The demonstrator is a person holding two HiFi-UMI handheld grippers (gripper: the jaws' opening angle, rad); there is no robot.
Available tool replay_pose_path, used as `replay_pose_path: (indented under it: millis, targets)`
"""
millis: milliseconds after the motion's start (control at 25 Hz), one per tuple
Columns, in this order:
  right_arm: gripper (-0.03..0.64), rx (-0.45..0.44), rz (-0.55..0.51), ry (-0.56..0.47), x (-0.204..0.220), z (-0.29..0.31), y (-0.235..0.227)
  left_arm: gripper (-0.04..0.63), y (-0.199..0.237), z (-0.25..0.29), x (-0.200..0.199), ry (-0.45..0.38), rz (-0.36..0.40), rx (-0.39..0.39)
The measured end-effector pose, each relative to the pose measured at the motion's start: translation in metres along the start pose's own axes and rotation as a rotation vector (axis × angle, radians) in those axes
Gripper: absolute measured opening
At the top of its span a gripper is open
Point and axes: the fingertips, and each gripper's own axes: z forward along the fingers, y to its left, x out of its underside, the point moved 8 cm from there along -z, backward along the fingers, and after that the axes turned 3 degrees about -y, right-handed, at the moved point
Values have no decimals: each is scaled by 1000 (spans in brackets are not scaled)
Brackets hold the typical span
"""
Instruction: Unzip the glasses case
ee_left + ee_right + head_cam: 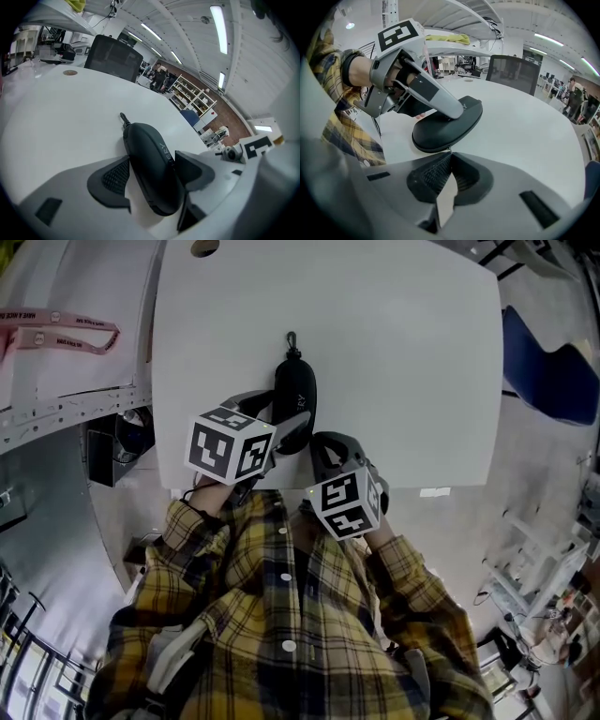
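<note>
Sitting near the 6 o'clock edge of the white tabletop [403,352], the black glasses case [294,395] has loads of open room toward 12 and 3. Left claw [152,171] clamps its sides. Right claw [449,161] is squeezed closed, tips pinching the tiny zipper pull [449,150] at the case's 6 o'clock end. Case looks closed, insides hidden.
</note>
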Motion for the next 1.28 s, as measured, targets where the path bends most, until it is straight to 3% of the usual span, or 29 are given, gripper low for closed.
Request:
replay_pose_path:
  millis: [680,1280]
  targets:
    - [0,-59,-271,70,-33,12,-37,304,-2,-1,-2,-6,0,7]
    - [-2,-53,-545,86,-66,30,-71,304,-4,1,-4,3,-10,23]
